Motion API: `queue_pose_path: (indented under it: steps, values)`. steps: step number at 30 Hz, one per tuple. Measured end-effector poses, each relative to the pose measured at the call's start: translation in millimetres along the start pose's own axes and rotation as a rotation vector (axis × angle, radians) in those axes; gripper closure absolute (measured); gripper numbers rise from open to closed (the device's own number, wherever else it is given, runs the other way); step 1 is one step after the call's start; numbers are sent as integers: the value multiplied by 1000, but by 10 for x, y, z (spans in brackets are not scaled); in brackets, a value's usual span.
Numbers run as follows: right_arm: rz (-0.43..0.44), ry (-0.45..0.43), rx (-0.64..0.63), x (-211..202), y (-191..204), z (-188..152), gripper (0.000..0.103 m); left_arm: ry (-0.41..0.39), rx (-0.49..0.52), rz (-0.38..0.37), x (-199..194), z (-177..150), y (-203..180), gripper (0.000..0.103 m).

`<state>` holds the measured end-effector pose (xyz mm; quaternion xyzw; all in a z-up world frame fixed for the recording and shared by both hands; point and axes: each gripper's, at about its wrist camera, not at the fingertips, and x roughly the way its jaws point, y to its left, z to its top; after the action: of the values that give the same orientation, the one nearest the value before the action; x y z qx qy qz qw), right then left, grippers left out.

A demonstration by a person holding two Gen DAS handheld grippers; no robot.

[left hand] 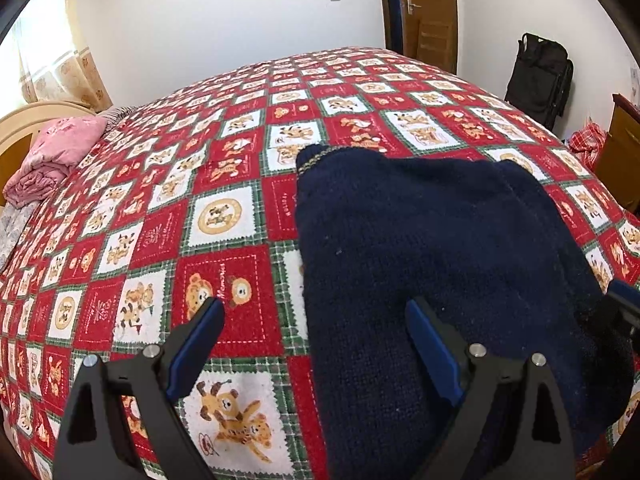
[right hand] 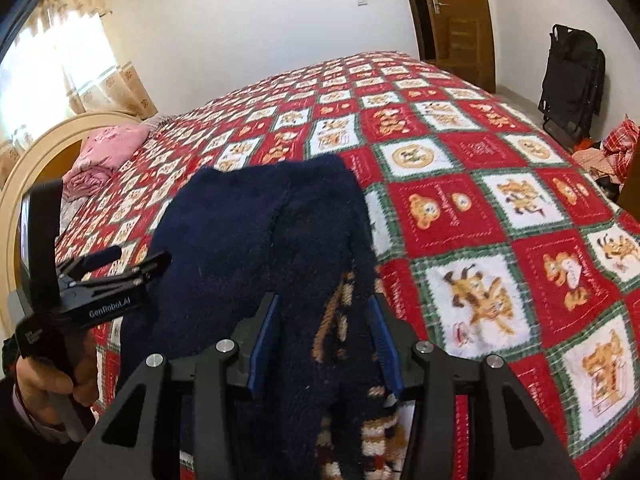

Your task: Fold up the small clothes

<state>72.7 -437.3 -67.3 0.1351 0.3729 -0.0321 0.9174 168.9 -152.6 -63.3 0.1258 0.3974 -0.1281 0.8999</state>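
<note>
On the red patchwork bedspread (left hand: 224, 280), your left gripper (left hand: 316, 322) hangs with jaws spread wide over the navy sweater's (left hand: 420, 248) left edge, gripping nothing. Right of it, your right gripper (right hand: 326, 316) has its jaws narrowed around a raised fold of that sweater at its near edge.

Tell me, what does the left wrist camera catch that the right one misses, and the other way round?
Only the left wrist view shows the open left gripper straddling the sweater's left edge. Only the right wrist view shows the right gripper around a brown-and-white patterned fold, plus the person's left hand. Both show the navy sweater, bear-print blanket, pink bundle and black bag.
</note>
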Motion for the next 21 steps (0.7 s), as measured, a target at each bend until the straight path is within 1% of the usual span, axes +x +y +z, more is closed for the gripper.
queue_pose_path:
  steps: [4, 10, 13, 15, 19, 21]
  values:
    - [3, 4, 18, -5, -43, 75, 55, 1, 0, 2, -1, 2, -3, 9]
    - [-6, 23, -14, 25, -11, 103, 55, 5, 1, 6, -1, -5, 1, 9]
    - [-41, 32, -11, 60, -47, 129, 55, 6, 2, 10, -4, -6, -2, 9]
    - [-58, 37, 18, 73, -107, 159, 54, 9, 3, 14, -5, -2, -11, 9]
    - [3, 17, 85, 58, -224, 200, 44, 13, 3, 22, -2, 4, -27, 9]
    - [8, 9, 92, 52, -245, 203, 43, 15, 2, 24, 4, 4, -30, 9]
